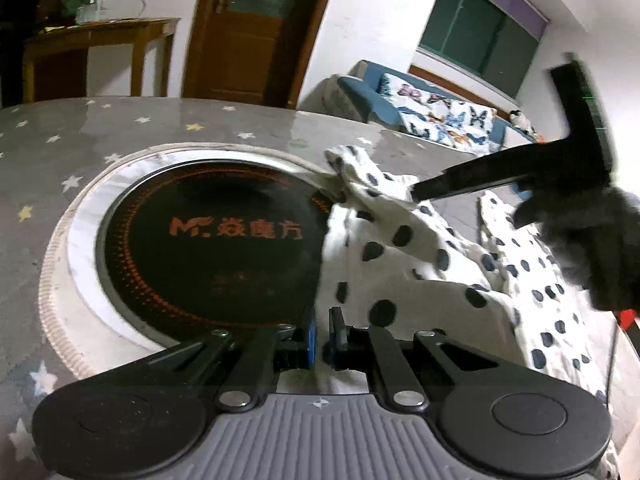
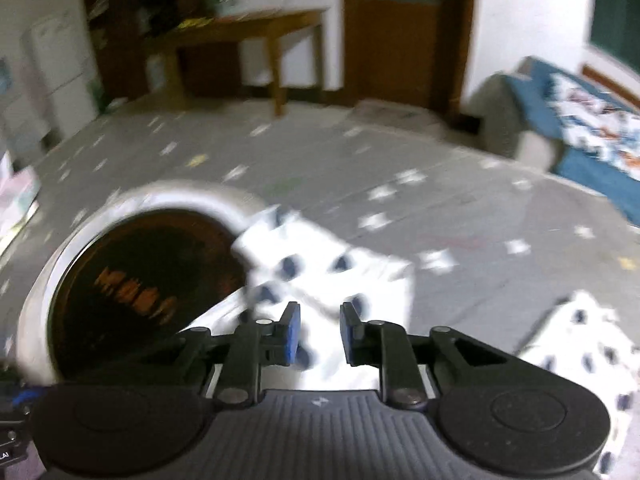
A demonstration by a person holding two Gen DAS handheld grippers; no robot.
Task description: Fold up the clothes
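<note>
A white garment with dark polka dots (image 1: 420,240) lies crumpled on the grey star-patterned table (image 1: 120,128), partly over the round black cooktop (image 1: 208,248). My left gripper (image 1: 322,334) is low at the garment's near edge, its blue pads almost together with white fabric pinched between them. The other gripper (image 1: 500,176), held by a dark-gloved hand (image 1: 580,240), hovers over the garment at the right. In the blurred right wrist view, my right gripper (image 2: 320,334) is open above the dotted garment (image 2: 320,264), with nothing between its pads. Another dotted part (image 2: 580,352) lies at the right.
The cooktop (image 2: 136,288) with orange lettering has a pale ring around it. Behind the table are a wooden side table (image 1: 100,40), a brown door (image 1: 256,24) and a blue sofa with a butterfly cushion (image 1: 440,116). Papers lie at the table's left edge (image 2: 16,200).
</note>
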